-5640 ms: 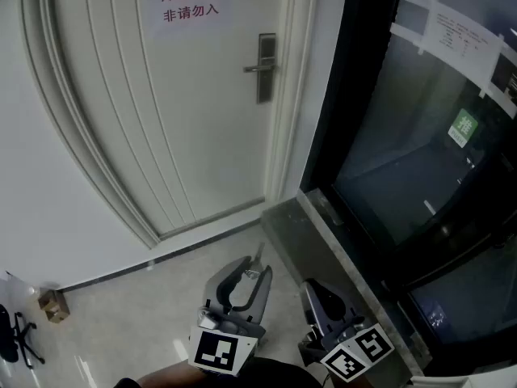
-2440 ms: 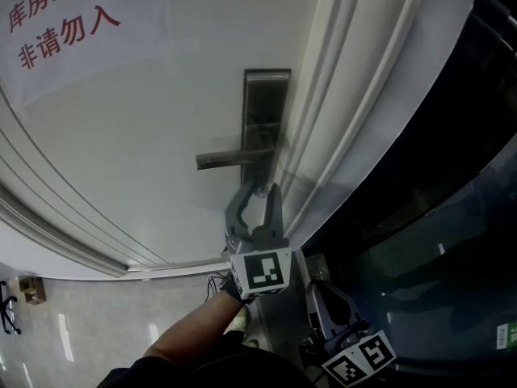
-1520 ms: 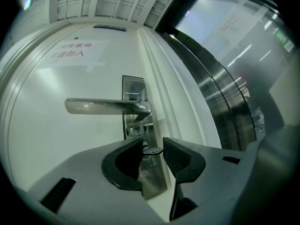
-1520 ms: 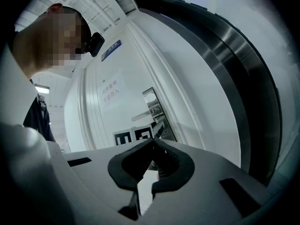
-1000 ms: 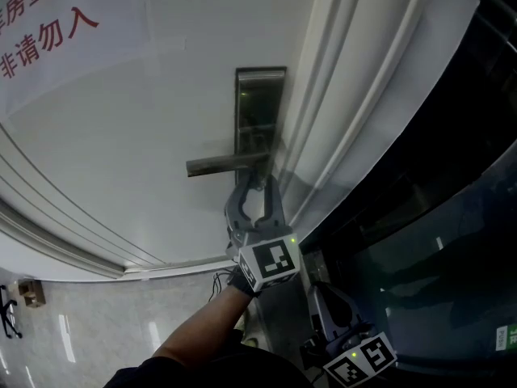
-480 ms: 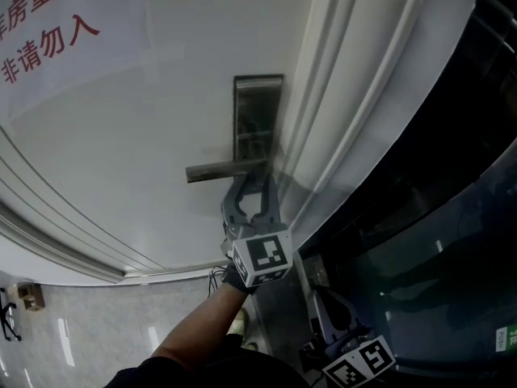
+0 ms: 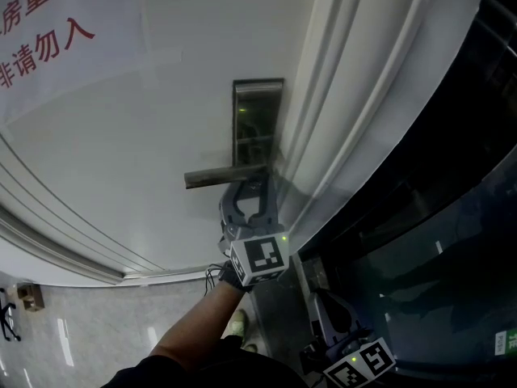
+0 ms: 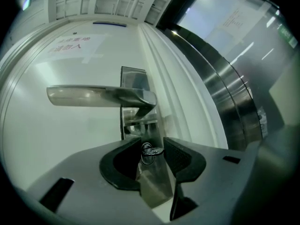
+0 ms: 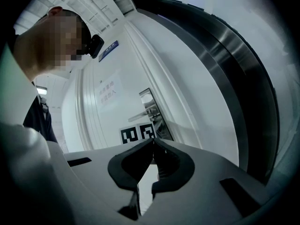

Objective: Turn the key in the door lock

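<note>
A steel lock plate (image 7: 257, 111) with a lever handle (image 7: 220, 176) sits at the right edge of the white door. My left gripper (image 7: 252, 191) is raised to the plate just under the handle. In the left gripper view a small key (image 8: 153, 150) with a wire ring sticks out of the lock below the handle (image 8: 93, 96). The left gripper (image 8: 152, 146) has its jaws closed on the key's head. My right gripper (image 7: 321, 305) hangs low at the bottom right, away from the door. Its jaws (image 9: 153, 143) meet at the tips with nothing between them.
A paper sign with red characters (image 7: 40, 31) is stuck to the door's upper left. The moulded door frame (image 7: 347, 95) runs right of the lock, with a dark glass wall (image 7: 436, 241) beyond it. A stone sill (image 7: 279, 293) and a small box (image 7: 31, 296) lie on the floor below.
From low and far from the door, the left gripper rose to the lock. In the last second it edged left under the handle and its jaws narrowed onto the key. The right gripper stayed low.
</note>
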